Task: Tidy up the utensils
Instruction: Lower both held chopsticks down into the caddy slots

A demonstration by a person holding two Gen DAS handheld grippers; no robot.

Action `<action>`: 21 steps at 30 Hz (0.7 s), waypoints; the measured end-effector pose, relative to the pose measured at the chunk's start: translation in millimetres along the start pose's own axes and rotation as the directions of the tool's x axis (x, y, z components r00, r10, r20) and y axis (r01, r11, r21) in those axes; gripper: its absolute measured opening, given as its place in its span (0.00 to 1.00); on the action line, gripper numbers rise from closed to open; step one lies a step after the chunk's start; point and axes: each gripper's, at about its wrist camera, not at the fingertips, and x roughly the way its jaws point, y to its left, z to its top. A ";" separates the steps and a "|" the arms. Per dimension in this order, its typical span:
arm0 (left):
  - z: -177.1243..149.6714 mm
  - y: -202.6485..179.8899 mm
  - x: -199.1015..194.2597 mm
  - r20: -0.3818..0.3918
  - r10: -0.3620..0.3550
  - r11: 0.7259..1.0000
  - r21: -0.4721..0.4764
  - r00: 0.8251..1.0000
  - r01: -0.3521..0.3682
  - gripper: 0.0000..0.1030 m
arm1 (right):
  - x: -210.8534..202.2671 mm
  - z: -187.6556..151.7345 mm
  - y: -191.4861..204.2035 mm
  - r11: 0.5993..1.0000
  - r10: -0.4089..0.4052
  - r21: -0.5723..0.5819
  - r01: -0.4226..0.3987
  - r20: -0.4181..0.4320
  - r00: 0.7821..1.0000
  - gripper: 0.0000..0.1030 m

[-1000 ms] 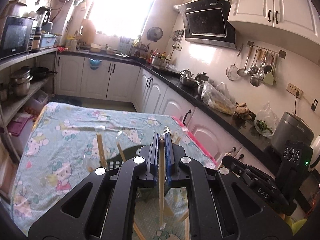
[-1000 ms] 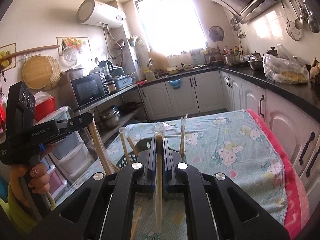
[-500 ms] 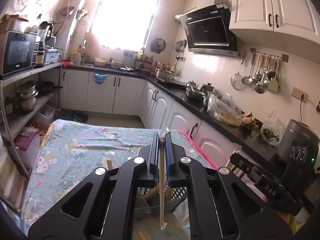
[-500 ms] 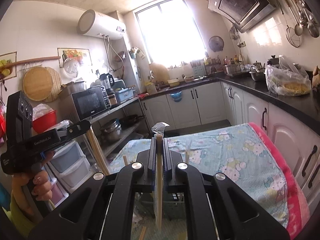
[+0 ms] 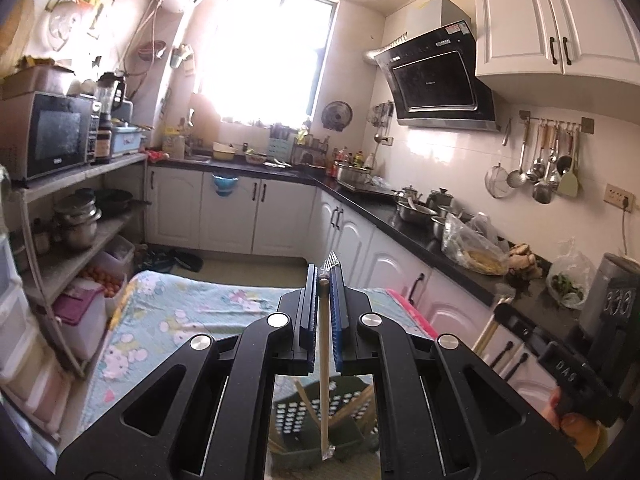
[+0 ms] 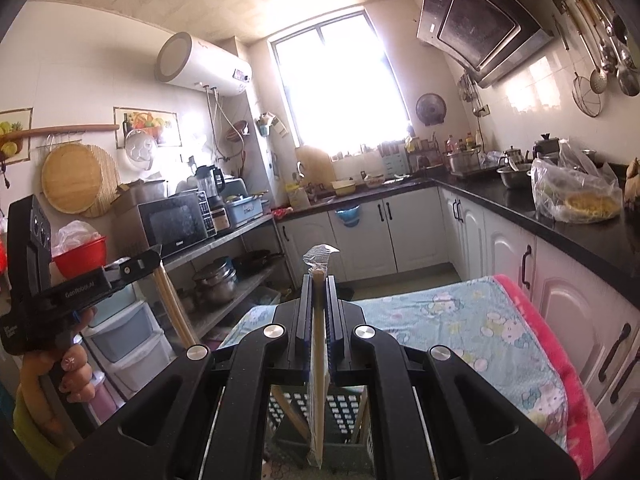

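My left gripper [image 5: 323,280] is shut on a wrapped pair of wooden chopsticks [image 5: 324,384] that hangs down between its jaws. Below it stands a dark green perforated utensil holder [image 5: 320,420] with several chopsticks in it. My right gripper [image 6: 318,280] is shut on another wrapped pair of chopsticks [image 6: 318,380], its lower end over the same holder [image 6: 340,412]. The left gripper also shows in the right wrist view [image 6: 152,258], at the left, with its chopsticks hanging from it. The right gripper also shows in the left wrist view [image 5: 500,308], at the right.
The holder stands on a table under a Hello Kitty cloth [image 5: 180,320] with a pink edge [image 6: 560,360]. White cabinets and a black counter [image 5: 420,236] run along the right. An open shelf with pots and a microwave [image 5: 56,136] stands at the left.
Both grippers have risen and tilted up with their chopsticks still held. The holder and table have dropped lower in both views.
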 end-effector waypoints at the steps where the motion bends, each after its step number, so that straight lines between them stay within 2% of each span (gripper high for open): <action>1: 0.5 0.4 1.5 0.003 0.010 1.000 0.002 1.000 -0.010 0.03 | 0.7 1.0 -0.4 1.000 -0.004 -0.003 0.005 0.007 1.000 0.06; 7: -1.9 7.4 16.8 -0.001 0.046 0.999 -0.009 0.999 -0.046 0.03 | 12.5 5.1 -4.1 0.998 -0.054 -0.029 0.055 0.055 0.997 0.06; 14: -17.5 13.8 34.6 0.000 0.109 0.994 -0.011 0.994 -0.109 0.03 | 32.4 -7.0 -16.5 0.997 -0.071 -0.008 0.071 0.051 0.996 0.06; 21: -34.5 13.5 48.4 -0.020 0.120 0.993 -0.012 0.993 -0.120 0.03 | 47.2 -25.3 -21.3 0.997 -0.076 0.005 0.075 0.037 0.996 0.06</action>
